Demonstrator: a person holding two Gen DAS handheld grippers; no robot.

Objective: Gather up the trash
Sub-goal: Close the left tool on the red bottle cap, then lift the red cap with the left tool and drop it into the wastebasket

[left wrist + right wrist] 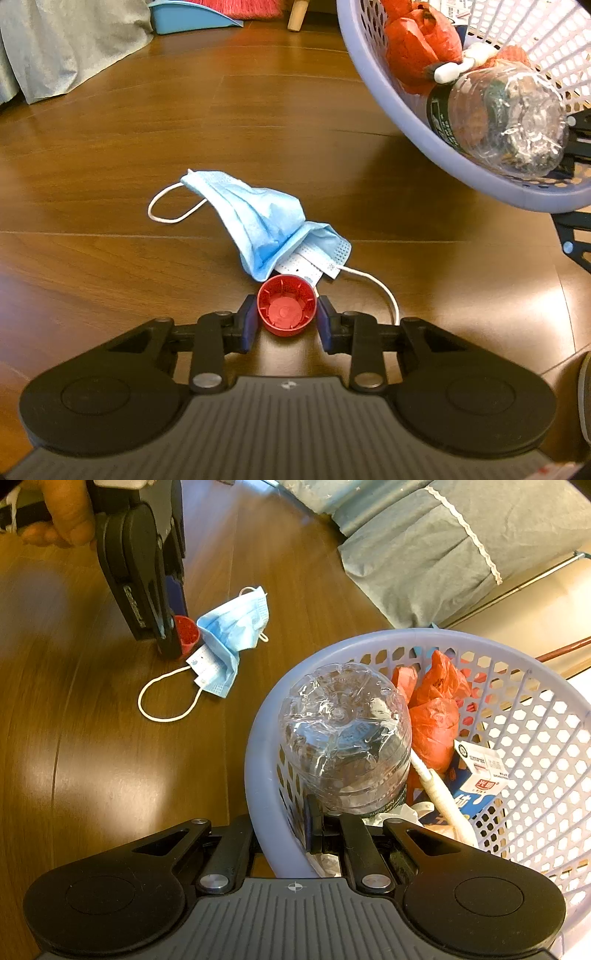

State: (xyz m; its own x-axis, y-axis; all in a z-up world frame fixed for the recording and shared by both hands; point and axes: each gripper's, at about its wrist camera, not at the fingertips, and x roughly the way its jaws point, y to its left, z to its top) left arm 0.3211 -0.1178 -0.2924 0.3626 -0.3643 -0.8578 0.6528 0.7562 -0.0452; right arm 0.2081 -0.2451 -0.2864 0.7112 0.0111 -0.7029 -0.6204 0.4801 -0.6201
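Right now your left hand-held gripper [286, 317] has its two blue-padded fingers set on either side of the small red plastic bottle cap [286, 311], which sits low over the brown wooden floor [110, 147] with its open, ribbed hollow turned up toward the left wrist camera; the pads look to be touching its wall, so I judge it pinched, though how firmly I cannot tell. The cap is round, so it has no long axis to line up with. Just beyond it, touching its far side, lies the crumpled light-blue surgical face mask [266, 225], its long axis slanting away to the left, one white ear loop at the far left end and the other trailing back beside your right finger. The lavender perforated plastic basket [424, 140] hangs ahead and to the right of the cap, tilted so its mouth faces it; a crushed clear plastic bottle [509, 125] and crumpled orange-red plastic bags [417, 44] already lie inside. Your right hand-held gripper [314, 827] is clamped over the basket's near rim, one finger inside the wall, the other hidden outside it. Getting the cap in calls for lifting it up and rightward over that rim, keeping clear of the mask's loop.
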